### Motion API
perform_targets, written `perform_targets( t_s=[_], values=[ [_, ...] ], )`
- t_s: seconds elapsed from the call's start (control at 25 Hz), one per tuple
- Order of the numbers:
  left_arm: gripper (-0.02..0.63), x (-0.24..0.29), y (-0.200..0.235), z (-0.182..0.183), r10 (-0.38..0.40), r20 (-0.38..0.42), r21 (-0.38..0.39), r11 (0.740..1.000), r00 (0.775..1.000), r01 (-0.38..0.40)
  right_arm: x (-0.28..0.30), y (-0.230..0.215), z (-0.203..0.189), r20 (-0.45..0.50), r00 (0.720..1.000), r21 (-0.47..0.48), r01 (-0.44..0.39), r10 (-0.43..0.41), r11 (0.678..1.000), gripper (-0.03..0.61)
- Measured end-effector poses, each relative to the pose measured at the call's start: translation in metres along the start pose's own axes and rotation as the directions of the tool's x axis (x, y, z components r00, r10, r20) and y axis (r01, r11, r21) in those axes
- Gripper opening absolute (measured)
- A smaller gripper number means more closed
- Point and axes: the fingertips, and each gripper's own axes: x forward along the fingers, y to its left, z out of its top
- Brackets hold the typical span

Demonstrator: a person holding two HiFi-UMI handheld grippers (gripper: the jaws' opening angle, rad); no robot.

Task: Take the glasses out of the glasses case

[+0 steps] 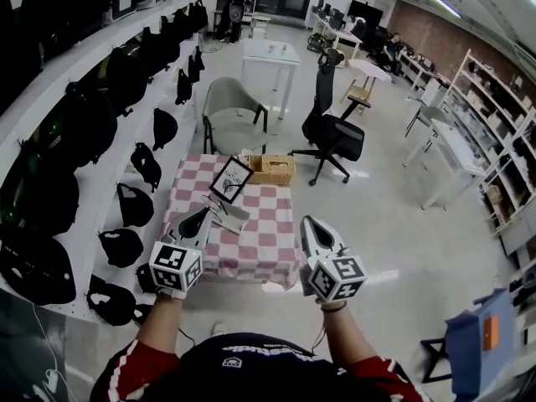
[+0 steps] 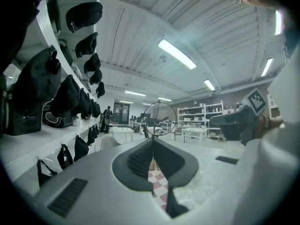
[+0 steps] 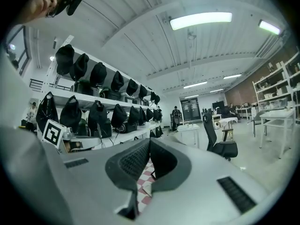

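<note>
My left gripper [image 1: 206, 217] is raised over the near left part of the checkered table [image 1: 260, 249]. In the left gripper view its jaws [image 2: 152, 140] are shut on a thin wire piece of the glasses [image 2: 159, 118], and one round lens rim stands up above the tips. A grey glasses case [image 1: 234, 215] lies on the cloth just right of that gripper. My right gripper [image 1: 308, 223] hovers at the table's near right edge. Its jaws [image 3: 149, 143] are pressed together with nothing between them.
A framed picture [image 1: 230, 179] and a wicker basket [image 1: 272, 169] stand at the far side of the table. Behind it are a grey chair [image 1: 233, 111] and a black office chair [image 1: 335, 132]. Shelves of black bags [image 1: 84, 124] run along the left.
</note>
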Motion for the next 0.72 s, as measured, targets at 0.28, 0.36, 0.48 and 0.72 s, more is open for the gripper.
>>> perform_targets(
  t_s=[0.28,0.36,0.48,0.72],
  values=[
    [0.009,-0.021,-0.013,0.018,0.038,0.031,-0.010,0.999,0.999,-0.037,-0.026,-0.018,-0.002,0.009,1.000,0.014,0.008,-0.008,1.000,-0.003],
    [0.009,-0.024,-0.015,0.022,0.045,0.043,-0.015,0.999,0.998,-0.044,-0.029,-0.019,-0.002,0.010,1.000,0.003,0.006,-0.006,1.000,-0.003],
    [0.009,-0.028,-0.015,0.025,0.057,0.054,-0.017,0.998,0.997,-0.056,-0.031,-0.020,-0.001,0.012,1.000,-0.011,0.002,-0.002,1.000,-0.005],
    [0.009,-0.037,-0.011,0.033,0.083,0.071,-0.006,0.997,0.994,-0.083,-0.032,-0.022,0.005,0.023,1.000,-0.019,0.015,-0.014,1.000,-0.005]
  ],
)
